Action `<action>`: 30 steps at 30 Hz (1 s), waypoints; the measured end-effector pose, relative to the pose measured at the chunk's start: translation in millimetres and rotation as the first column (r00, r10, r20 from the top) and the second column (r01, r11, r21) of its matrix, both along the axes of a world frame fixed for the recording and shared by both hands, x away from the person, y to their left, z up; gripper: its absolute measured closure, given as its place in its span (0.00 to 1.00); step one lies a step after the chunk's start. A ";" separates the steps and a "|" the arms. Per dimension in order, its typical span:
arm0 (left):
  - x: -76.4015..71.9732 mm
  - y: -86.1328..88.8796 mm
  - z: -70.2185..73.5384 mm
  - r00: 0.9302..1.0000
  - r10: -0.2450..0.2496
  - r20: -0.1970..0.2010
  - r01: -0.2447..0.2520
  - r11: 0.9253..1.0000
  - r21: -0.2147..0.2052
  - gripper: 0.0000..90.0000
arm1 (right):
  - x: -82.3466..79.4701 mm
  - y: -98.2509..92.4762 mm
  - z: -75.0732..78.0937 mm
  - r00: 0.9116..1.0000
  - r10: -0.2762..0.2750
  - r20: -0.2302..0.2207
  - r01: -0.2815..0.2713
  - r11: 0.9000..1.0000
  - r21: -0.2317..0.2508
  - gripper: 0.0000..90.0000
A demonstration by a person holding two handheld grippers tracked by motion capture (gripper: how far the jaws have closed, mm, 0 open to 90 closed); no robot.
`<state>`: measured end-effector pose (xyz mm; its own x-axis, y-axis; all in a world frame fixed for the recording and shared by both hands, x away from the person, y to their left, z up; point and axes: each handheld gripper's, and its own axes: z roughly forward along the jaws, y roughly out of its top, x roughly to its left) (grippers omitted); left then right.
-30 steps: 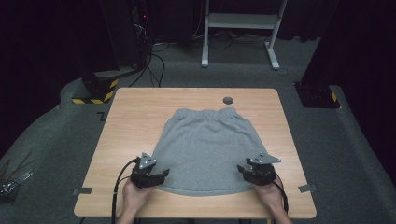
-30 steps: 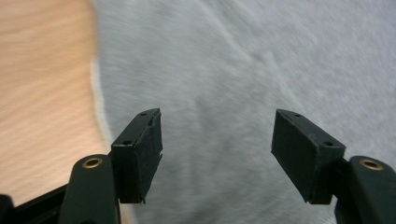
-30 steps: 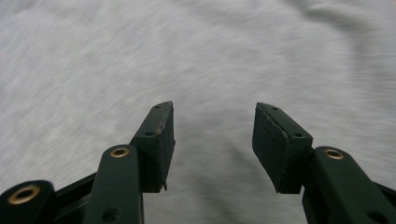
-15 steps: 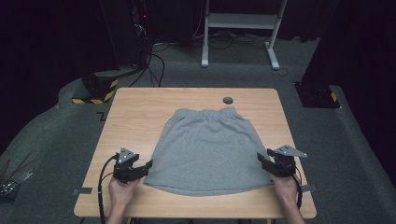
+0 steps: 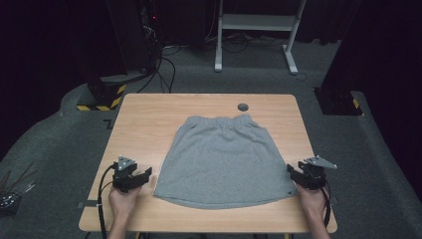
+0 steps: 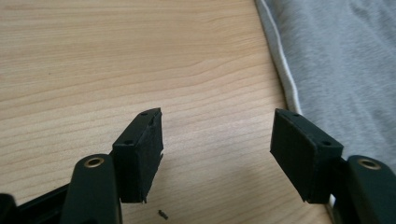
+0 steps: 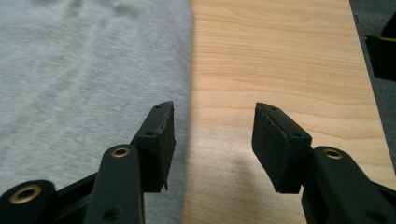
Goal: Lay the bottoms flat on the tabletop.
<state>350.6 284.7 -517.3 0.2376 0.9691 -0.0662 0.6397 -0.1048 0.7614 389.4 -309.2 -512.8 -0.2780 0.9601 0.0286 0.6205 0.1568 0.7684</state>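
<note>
A grey skirt (image 5: 224,159) lies flat on the wooden table (image 5: 149,119), its elastic waistband toward the far side and its hem toward the person. My left gripper (image 5: 144,175) rests on bare wood just left of the skirt's lower left corner, open and holding nothing. In the left gripper view its jaws (image 6: 217,140) frame bare wood, with the skirt's (image 6: 345,60) seamed edge to the right. My right gripper (image 5: 293,172) sits beside the lower right corner, open and empty. In the right gripper view (image 7: 212,137) the skirt's (image 7: 84,70) side edge runs past the left jaw.
A small dark round disc (image 5: 243,106) lies on the table beyond the waistband. A white metal frame (image 5: 259,30) and black stands with yellow-striped bases (image 5: 99,102) stand on the grey floor behind. Cables trail from both grippers off the near table edge.
Both grippers have moved outward, off the skirt's hem corners, onto bare wood at either side. The skirt now lies spread flat and untouched.
</note>
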 end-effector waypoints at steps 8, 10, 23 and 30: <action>3.7 2.8 -7.2 1.000 0.024 -0.015 -0.023 0.999 0.032 0.38 | 4.4 -3.3 -8.6 0.999 -0.033 -0.039 0.033 0.999 -0.019 0.54; 3.7 2.1 -10.2 0.999 0.033 -0.006 -0.033 0.998 0.052 0.38 | 4.8 -4.2 -8.6 0.999 -0.034 -0.038 0.033 0.999 -0.023 0.53; 3.3 1.1 -11.0 0.999 0.044 -0.010 -0.043 0.996 0.073 0.32 | 6.8 -2.9 -9.3 0.998 -0.048 -0.037 0.046 0.997 -0.059 0.43; 3.3 1.2 -11.0 0.999 0.043 -0.009 -0.043 0.997 0.072 0.32 | 6.8 -2.9 -9.3 0.998 -0.051 -0.039 0.048 0.997 -0.058 0.43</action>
<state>353.9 286.0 -528.3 0.1953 0.9807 0.0015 0.6529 -0.1311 0.7460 396.2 -312.1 -522.1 -0.2300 0.9731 -0.0159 0.6592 0.1678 0.7330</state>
